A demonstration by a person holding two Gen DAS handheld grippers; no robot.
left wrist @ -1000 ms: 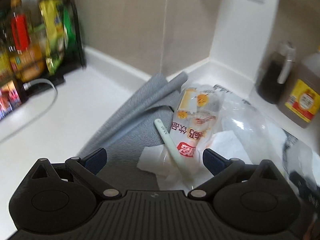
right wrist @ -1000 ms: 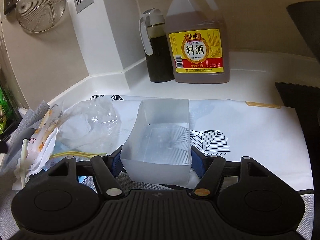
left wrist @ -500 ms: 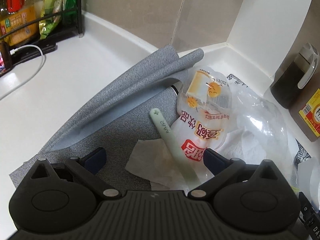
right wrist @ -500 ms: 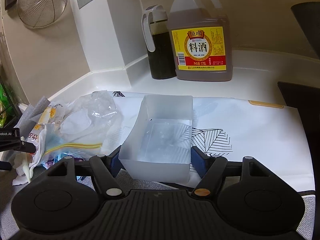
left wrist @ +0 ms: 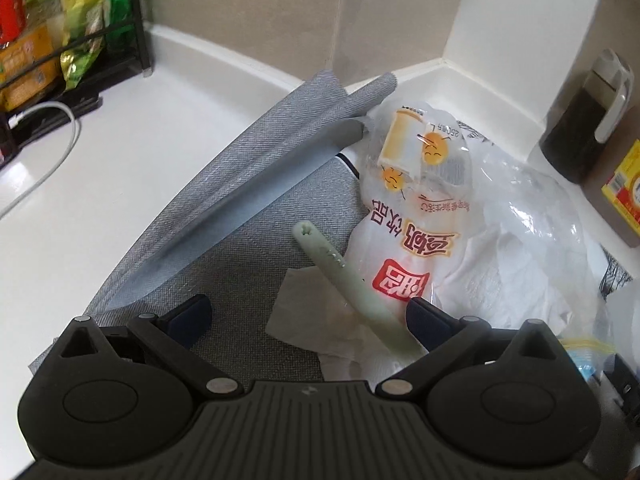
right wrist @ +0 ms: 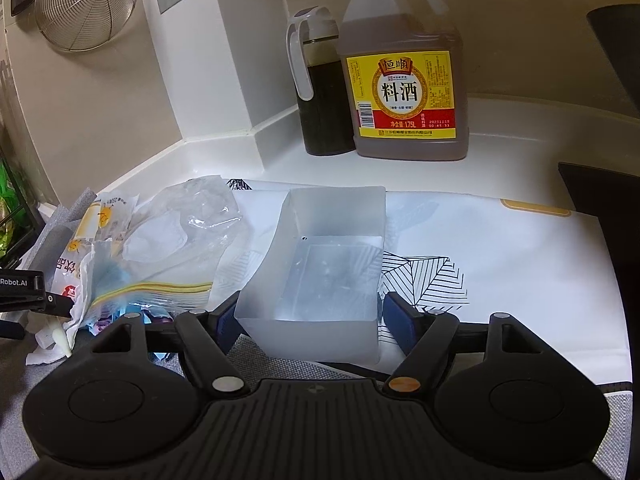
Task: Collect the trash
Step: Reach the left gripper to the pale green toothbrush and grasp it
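Between my spread left jaws, the left gripper (left wrist: 306, 316) has dropped closer over the last second, so the crumpled tissue (left wrist: 316, 330) and the pale green stick (left wrist: 352, 292) now sit nearer my blue pads. The printed milk pouch (left wrist: 412, 216) lies just beyond my right pad, so a grab looks close. Under the trash is a gray cloth (left wrist: 240, 220) on white counter (left wrist: 120, 168), with a snack rack (left wrist: 68, 36) far left.

Between my right jaws, the right gripper (right wrist: 308, 316) stays clamped on the translucent bin (right wrist: 320, 276), ready to receive. The trash pile (right wrist: 160, 248) lies left, on a leaf-print mat (right wrist: 500, 264); a cooking-wine jug (right wrist: 404, 72) stands beyond.
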